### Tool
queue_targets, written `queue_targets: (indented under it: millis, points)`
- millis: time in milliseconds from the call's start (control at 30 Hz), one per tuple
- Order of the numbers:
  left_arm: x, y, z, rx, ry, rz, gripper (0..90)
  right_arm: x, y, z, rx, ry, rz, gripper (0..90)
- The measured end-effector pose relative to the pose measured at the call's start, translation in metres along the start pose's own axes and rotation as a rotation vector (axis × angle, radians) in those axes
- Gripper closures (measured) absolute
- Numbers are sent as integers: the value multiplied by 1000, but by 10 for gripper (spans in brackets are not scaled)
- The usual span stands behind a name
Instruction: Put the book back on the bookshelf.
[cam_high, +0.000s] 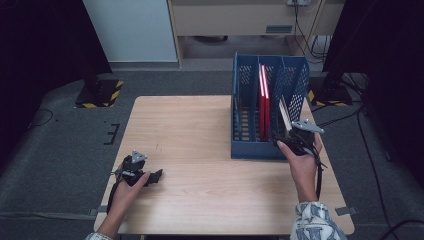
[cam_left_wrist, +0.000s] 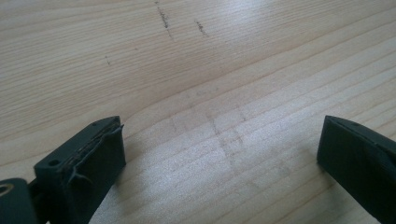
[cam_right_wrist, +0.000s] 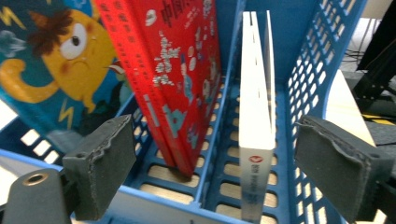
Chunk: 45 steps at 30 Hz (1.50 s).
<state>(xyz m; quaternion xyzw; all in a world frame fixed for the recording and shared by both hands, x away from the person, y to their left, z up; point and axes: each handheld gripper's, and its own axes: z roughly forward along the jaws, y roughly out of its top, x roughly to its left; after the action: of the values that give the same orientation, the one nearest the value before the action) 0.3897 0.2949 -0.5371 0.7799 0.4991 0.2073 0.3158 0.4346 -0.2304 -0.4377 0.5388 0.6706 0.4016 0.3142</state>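
The white book (cam_right_wrist: 254, 116) stands upright in the rightmost slot of the blue file rack (cam_right_wrist: 322, 70), one divider right of the red books (cam_right_wrist: 180, 70), seemingly just shelved. The right tongs (cam_right_wrist: 224, 163) sit at the rack's near rim, jaws wide and clear of it. Well left of the rack, the left tongs (cam_left_wrist: 219, 158) rest on the worktop (cam_left_wrist: 210, 70), open and empty, probably idle.

Books (cam_high: 264, 102) in rack (cam_high: 243, 107), table's (cam_high: 200, 150) right side.
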Motion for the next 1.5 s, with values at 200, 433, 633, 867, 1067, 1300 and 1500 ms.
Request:
queue_targets:
  millis: [200,433,633,867,1067,1300,1500]
  points:
    - [0,0,0,0,0,0,0,6,2,-7,-10,32,-11,98]
    - [0,0,0,2,0,2,0,12,4,-18,-24,57,-22,91]
    - [0,0,0,2,0,2,0,18,2,-27,-29,80,-26,91]
    - [0,0,0,2,0,2,0,31,-3,-32,-7,118,-46,92]
    - [0,0,0,1,0,2,0,43,-10,-36,4,156,-67,89]
    - [0,0,0,1,1,1,0,57,-17,-37,21,193,-80,87]
    - [0,0,0,1,0,1,0,72,-24,-39,30,231,-101,88]
